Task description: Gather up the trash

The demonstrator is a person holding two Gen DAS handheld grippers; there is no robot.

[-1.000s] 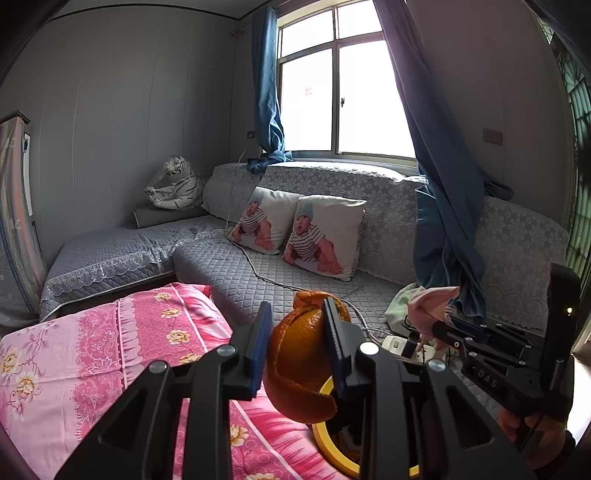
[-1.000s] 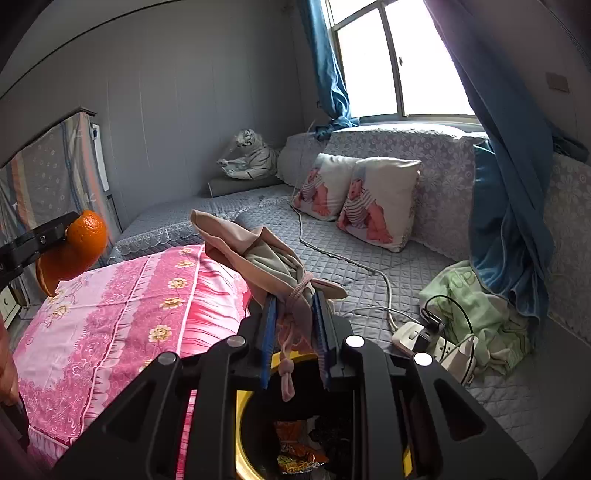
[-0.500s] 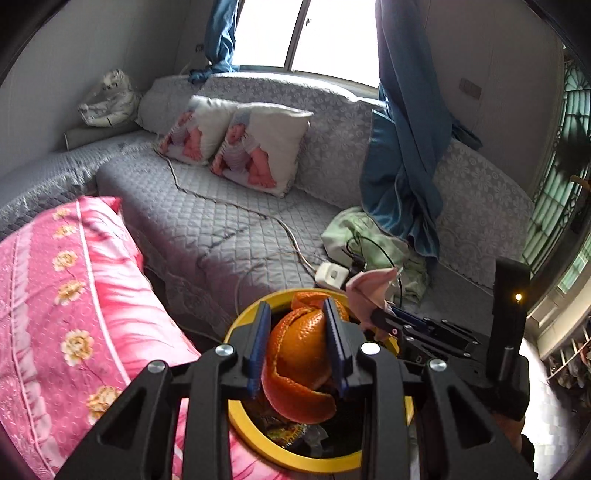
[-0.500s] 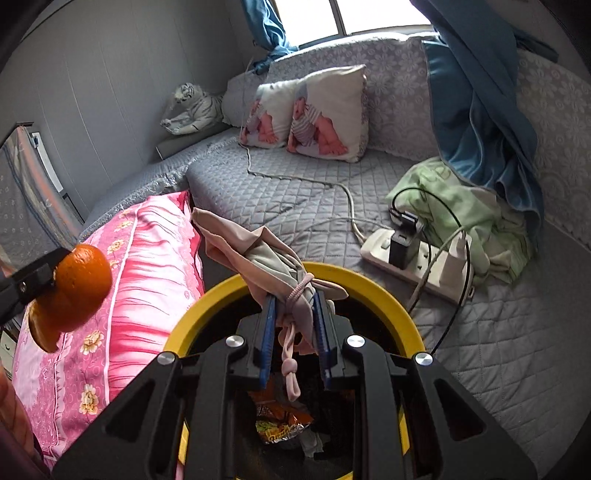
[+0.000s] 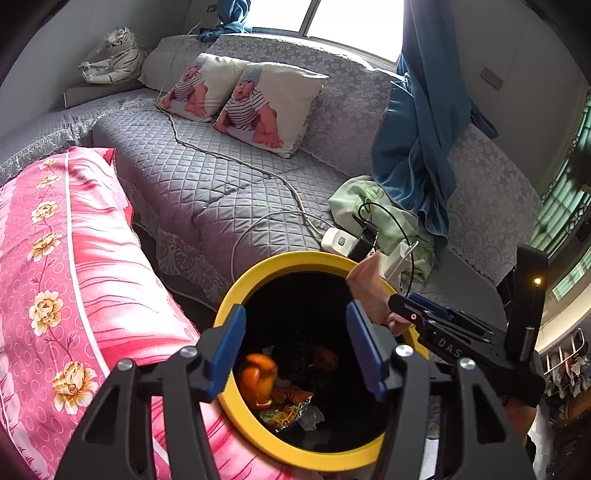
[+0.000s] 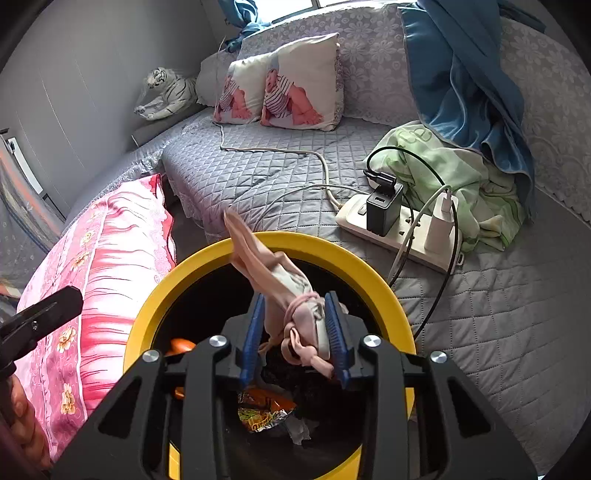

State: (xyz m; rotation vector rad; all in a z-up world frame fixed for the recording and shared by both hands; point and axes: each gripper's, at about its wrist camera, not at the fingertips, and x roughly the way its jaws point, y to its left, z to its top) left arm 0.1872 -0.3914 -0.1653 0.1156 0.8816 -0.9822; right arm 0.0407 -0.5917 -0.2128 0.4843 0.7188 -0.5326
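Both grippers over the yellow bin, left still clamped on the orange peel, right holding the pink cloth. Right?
Not quite. The left wrist view shows the left gripper open and empty; the orange peel lies inside the yellow bin. The right gripper does hold the pink cloth.

Grey quilted sofa [image 5: 207,184] wraps the room's corner w/ a floral lace cover over its backrest [image 5: 347,96]. Two baby-print cushions [image 5: 255,99] lean against the back; a white tiger plush [image 5: 110,55] sits at the far end by the plain grey wall [image 6: 92,66]. Bright daylight thru the window [image 5: 332,18] — blue curtain [image 5: 424,129] hangs down onto the seat, beside a crumpled green cloth [image 6: 454,177]. Pink floral bedding [image 5: 66,266] lies near — left side.
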